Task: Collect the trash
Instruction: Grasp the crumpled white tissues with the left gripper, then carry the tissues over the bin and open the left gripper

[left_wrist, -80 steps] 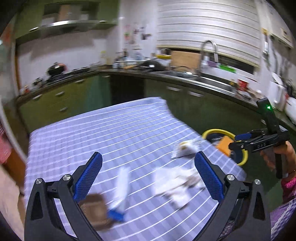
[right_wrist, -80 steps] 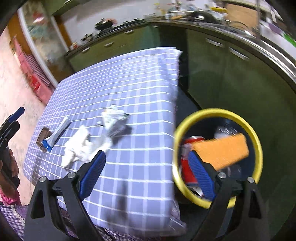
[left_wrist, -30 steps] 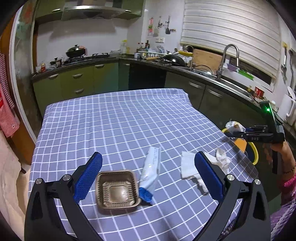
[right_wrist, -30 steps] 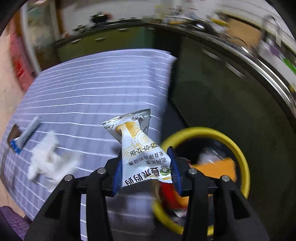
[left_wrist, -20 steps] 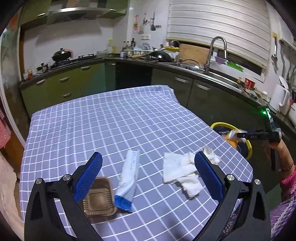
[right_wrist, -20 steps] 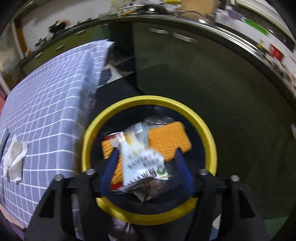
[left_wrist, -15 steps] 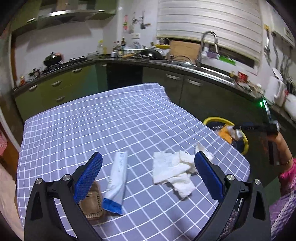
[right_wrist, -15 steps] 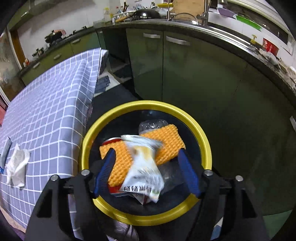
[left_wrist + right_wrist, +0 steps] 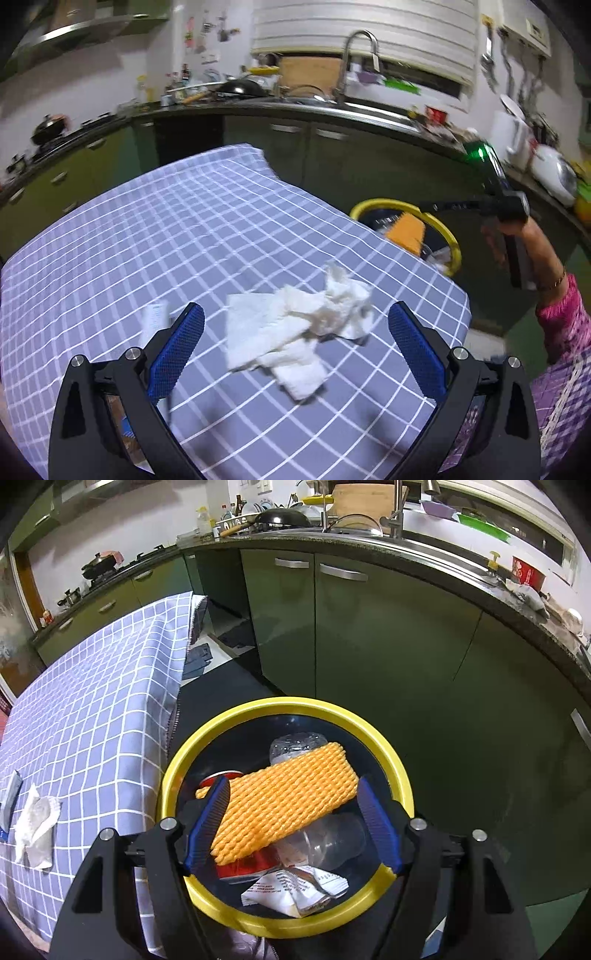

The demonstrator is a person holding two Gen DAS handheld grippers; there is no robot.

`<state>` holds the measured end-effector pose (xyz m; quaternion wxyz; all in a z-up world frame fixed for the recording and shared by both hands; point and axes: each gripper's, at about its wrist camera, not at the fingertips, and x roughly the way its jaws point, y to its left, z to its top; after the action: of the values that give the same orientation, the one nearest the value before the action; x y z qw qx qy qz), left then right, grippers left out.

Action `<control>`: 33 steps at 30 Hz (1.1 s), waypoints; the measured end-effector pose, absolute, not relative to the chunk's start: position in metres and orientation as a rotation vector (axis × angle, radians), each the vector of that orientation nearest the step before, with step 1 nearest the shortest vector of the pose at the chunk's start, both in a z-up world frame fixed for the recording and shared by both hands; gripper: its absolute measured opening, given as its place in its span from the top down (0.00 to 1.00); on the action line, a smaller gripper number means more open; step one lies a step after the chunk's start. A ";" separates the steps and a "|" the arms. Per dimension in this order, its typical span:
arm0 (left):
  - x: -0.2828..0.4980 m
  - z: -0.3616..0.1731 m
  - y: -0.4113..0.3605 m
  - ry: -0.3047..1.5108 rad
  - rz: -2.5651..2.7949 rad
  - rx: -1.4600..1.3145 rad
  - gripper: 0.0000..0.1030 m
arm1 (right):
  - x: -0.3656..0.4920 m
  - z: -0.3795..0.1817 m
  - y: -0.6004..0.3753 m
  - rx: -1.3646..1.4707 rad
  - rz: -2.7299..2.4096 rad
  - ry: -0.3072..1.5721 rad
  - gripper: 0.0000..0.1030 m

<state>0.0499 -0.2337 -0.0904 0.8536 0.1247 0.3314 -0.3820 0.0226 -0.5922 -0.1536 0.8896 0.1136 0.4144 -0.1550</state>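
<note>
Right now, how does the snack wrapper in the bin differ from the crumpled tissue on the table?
The snack wrapper lies inside the yellow-rimmed bin beside the table; the crumpled tissue sits on the checked tablecloth. The wrapper is glossy with printed text; the tissue is plain white and soft-looking. The wrapper lies below the open right tool, the tissue ahead of the open left tool. Neither is gripped.

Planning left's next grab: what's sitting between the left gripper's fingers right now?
In the left wrist view, the left gripper is open with the crumpled white tissues on the checked tablecloth between its fingers, untouched. Nothing else lies in that gap.
</note>
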 end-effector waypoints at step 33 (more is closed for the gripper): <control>0.098 -0.135 -0.286 0.903 -0.817 0.272 0.81 | 0.016 -0.155 -0.584 0.266 -0.228 0.849 0.32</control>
<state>0.0976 -0.2858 -0.1348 0.8116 0.1275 0.4228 -0.3824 0.0162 -0.5837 -0.1552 0.8964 0.1282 0.4097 -0.1102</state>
